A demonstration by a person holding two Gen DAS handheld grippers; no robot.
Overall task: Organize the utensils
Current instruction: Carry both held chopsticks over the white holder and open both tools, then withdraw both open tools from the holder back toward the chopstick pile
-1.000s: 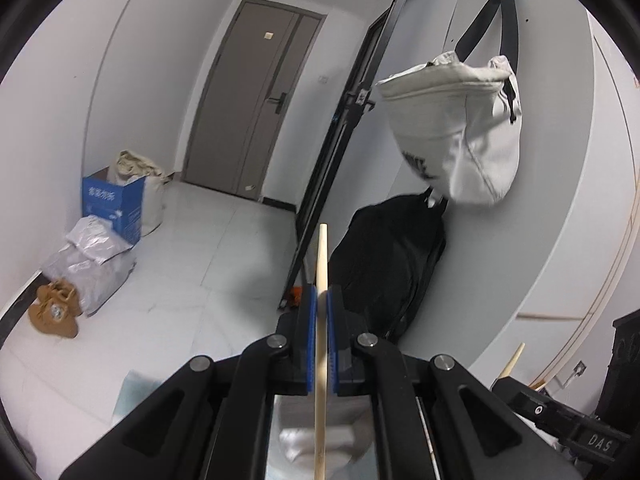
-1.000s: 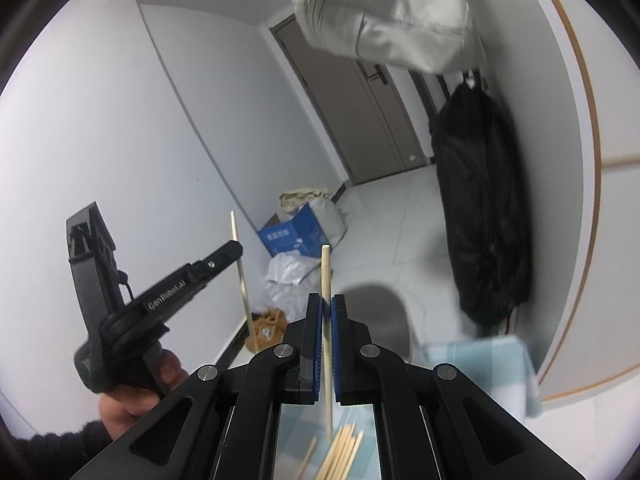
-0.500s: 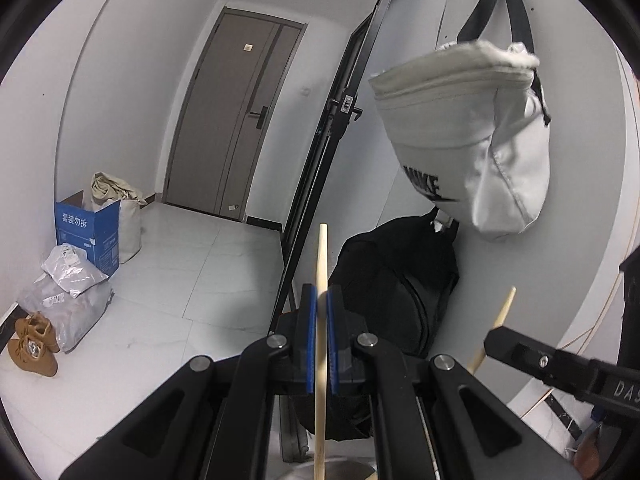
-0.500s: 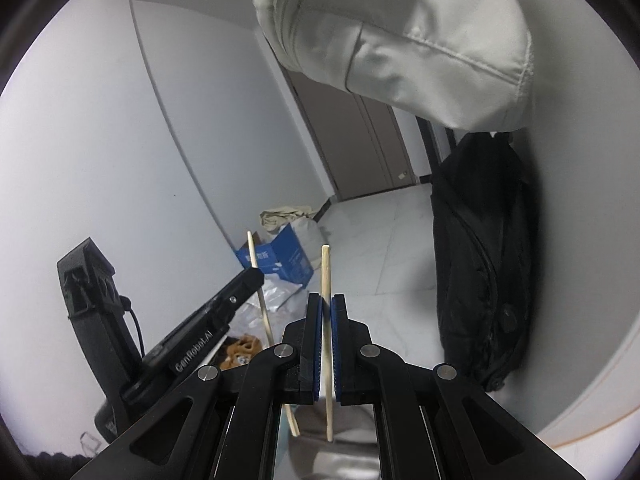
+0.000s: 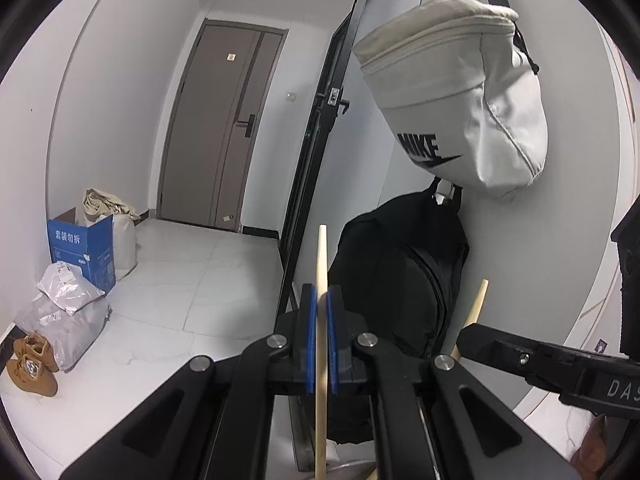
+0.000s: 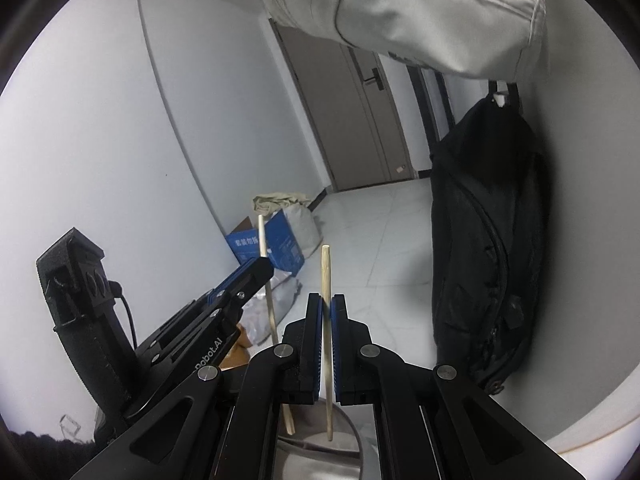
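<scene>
My left gripper (image 5: 321, 312) is shut on a pale wooden chopstick (image 5: 321, 256) held upright; its lower end reaches down toward a round metal holder (image 5: 352, 472) at the frame's bottom edge. My right gripper (image 6: 327, 320) is shut on another wooden chopstick (image 6: 325, 272), also upright, with its lower tip over the open metal holder (image 6: 320, 456) below. The left gripper (image 6: 256, 270) with its chopstick (image 6: 262, 236) shows close on the left in the right wrist view. The right gripper (image 5: 464, 340) and its chopstick (image 5: 478, 304) show at the lower right in the left wrist view.
A white Nike bag (image 5: 460, 92) hangs on the wall above a black backpack (image 5: 400, 288). A black stand pole (image 5: 320, 140) leans nearby. A blue box (image 5: 82, 248), plastic bags (image 5: 64, 308) and brown shoes (image 5: 30, 364) lie on the tiled floor by a brown door (image 5: 224, 120).
Both grippers have drawn closer together with their chopsticks still held. The metal holder now shows below both grippers.
</scene>
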